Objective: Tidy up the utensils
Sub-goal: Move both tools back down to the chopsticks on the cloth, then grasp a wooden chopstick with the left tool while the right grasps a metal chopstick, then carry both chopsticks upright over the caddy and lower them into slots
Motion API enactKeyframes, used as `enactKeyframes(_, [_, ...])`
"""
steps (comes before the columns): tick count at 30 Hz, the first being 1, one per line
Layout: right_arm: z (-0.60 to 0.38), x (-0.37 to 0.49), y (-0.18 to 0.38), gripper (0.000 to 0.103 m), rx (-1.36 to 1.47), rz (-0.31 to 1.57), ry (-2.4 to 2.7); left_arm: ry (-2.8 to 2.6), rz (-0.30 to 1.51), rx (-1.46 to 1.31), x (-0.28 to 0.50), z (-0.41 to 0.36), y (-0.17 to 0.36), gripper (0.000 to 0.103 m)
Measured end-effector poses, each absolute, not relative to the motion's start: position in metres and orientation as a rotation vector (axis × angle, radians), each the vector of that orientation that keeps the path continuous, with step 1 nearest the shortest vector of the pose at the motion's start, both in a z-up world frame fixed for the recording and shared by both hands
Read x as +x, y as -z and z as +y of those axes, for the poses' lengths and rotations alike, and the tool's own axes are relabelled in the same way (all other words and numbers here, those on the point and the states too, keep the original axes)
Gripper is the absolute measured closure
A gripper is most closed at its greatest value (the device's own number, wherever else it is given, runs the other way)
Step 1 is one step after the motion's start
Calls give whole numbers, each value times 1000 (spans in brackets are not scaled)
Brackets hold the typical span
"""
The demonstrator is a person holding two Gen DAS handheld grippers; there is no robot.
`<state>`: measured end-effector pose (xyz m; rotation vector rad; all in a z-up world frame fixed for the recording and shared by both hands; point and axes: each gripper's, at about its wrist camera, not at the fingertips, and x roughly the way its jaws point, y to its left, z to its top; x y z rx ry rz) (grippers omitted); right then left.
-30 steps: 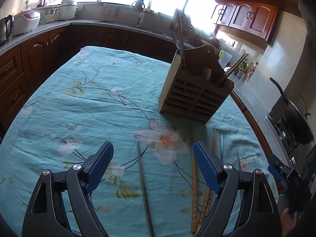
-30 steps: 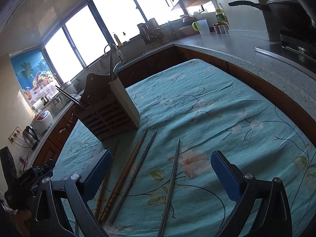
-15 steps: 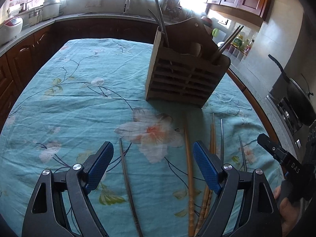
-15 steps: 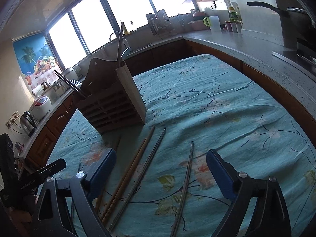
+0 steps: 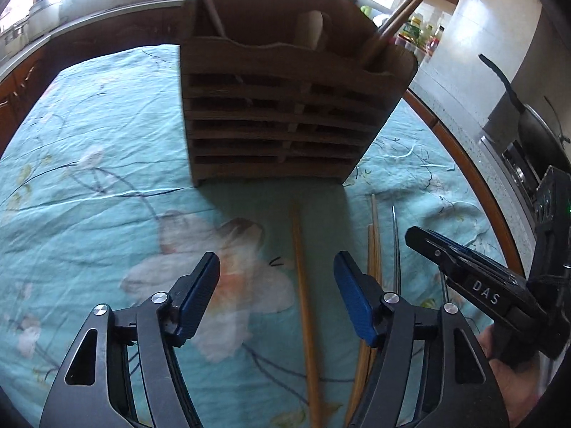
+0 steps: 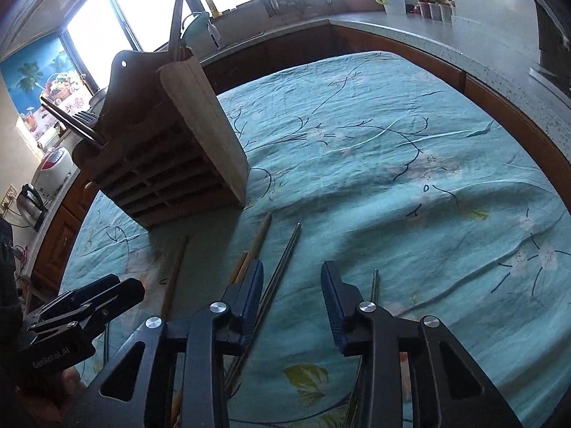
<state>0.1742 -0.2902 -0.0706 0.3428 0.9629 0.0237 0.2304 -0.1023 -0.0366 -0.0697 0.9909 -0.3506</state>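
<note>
Standing on the teal floral tablecloth (image 5: 89, 142), the slatted wooden utensil holder (image 5: 285, 121) serves as the landmark for everything else. Poking out of its top are a pair of wooden chopsticks (image 5: 399, 18) leaning toward its right end in the left wrist view, a pale rounded handle (image 5: 310, 28) near the middle, and a metal utensil (image 5: 207, 0) at the left end; in the right wrist view a dark fork (image 6: 84, 119) also shows at the holder's far end. On the cloth in front of the holder lie loose utensils, all pointing roughly toward it: a single wooden chopstick (image 5: 303, 299) nearest its middle, a pair of wooden chopsticks (image 5: 373, 235) lying together off its right corner, and a metal chopstick (image 5: 396, 246) just beyond those. The left gripper (image 5: 276, 296) hangs over the cloth in front of the holder with its blue-padded jaws spread wide and nothing between them but the single wooden chopstick lying below. The right gripper (image 6: 291, 296) is in front of the holder's pale end panel, its jaws parted moderately and empty; metal chopsticks (image 6: 282, 267) lie on the cloth beneath its left finger and another metal chopstick (image 6: 373, 283) beside its right finger. Each gripper appears at the edge of the other's view. Behind the holder runs a kitchen counter (image 6: 428, 28) with bottles and a sink under bright windows.
</note>
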Motion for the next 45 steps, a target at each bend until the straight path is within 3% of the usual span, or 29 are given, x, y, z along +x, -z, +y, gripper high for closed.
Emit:
enactKeyframes(5, [-285, 195, 81, 77, 314, 1004, -23, 355, 1037, -13, 247, -118, 49, 53])
enactKeyframes(10, [-271, 202, 83, 77, 198, 1006, -25, 324, 994, 129, 243, -142, 49, 56])
enactKeyframes(12, [-266, 203, 83, 83, 156, 1009, -24, 330, 976, 163, 240, -148, 48, 67])
enactKeyframes(14, [-266, 203, 84, 90, 135, 1006, -17, 348, 975, 165, 238, -150, 45, 92])
enactKeyframes(15, [-268, 202, 84, 91, 145, 1006, -22, 355, 977, 166, 238, -151, 44, 96])
enactKeyframes(20, [-277, 199, 81, 99, 234, 1006, -46, 382, 996, 104, 236, -134, 40, 98])
enactKeyframes(33, [-287, 149, 13, 99, 359, 846, -140, 472, 894, -171, 189, -55, -27, 98])
enactKeyframes(45, [-285, 119, -70, 99, 371, 638, -185, 475, 710, -231, 155, -26, -95, 98])
